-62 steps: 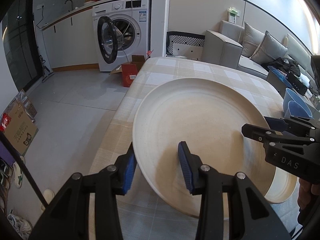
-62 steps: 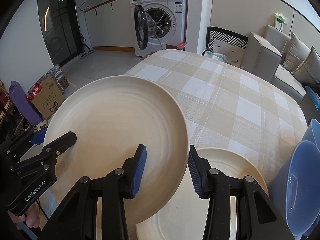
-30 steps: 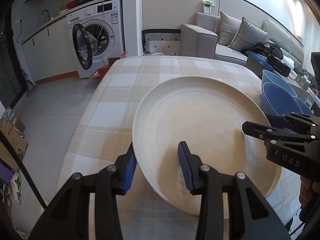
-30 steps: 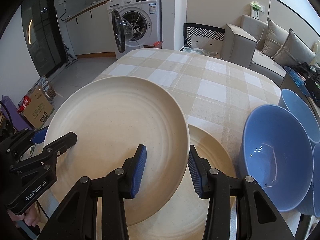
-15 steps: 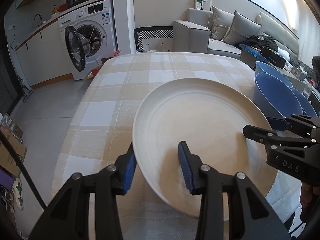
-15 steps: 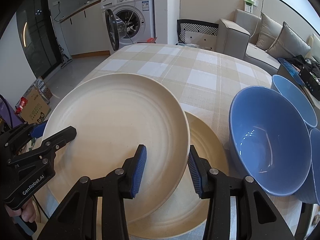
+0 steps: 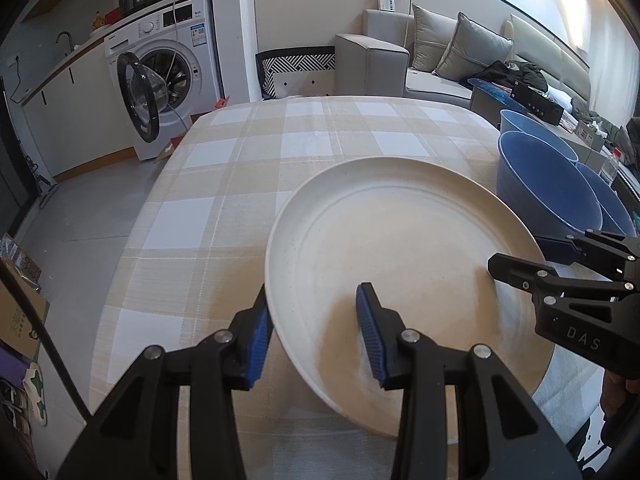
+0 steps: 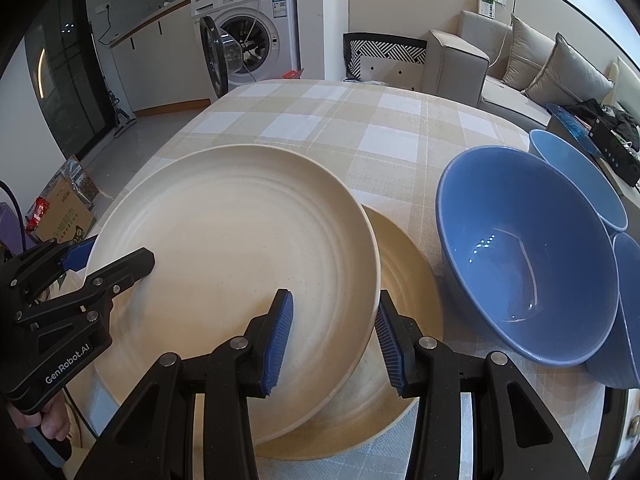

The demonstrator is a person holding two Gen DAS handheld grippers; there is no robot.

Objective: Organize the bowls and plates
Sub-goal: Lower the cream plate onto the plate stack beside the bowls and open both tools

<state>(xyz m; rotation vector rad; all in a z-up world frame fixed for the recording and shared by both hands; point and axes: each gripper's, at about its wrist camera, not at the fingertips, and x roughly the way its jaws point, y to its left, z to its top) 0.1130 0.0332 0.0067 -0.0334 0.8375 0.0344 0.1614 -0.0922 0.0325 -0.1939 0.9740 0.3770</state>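
Carrying the cream plate [image 8: 232, 248] between two grips, we hold it a little above the second cream plate [image 8: 404, 264] lying on the bench [image 8: 360, 120], the carried one sitting off to the left of it and covering most of it. The left hand-held gripper [image 7: 316, 328] pinches the plate's left rim, jaws narrowed, one blue pad under the rim and one on the inner face. The right hand-held gripper [image 8: 332, 338] clamps the right rim the same way, one pad inside, one outside.

To do it well, in our judgement: shift the plate right until the rims line up, keep both sides level, lower together, let go only once it rests flat. Uneven lowering could chip a rim or skid the lower plate on the checked cloth.

Surroundings, big first: the grey sofa [image 7: 440, 68] behind the bench, the washing machine [image 8: 248, 28] with its door open, then the big blue bowl [image 8: 520, 260] just right of the lower plate, nearly touching it. That bowl is the main obstacle; the right pad outside the rim has little room beside it. Two more blue bowls [image 8: 576, 176] crowd behind and right of it. Cardboard box [image 8: 64, 216] on the floor, out of the way.
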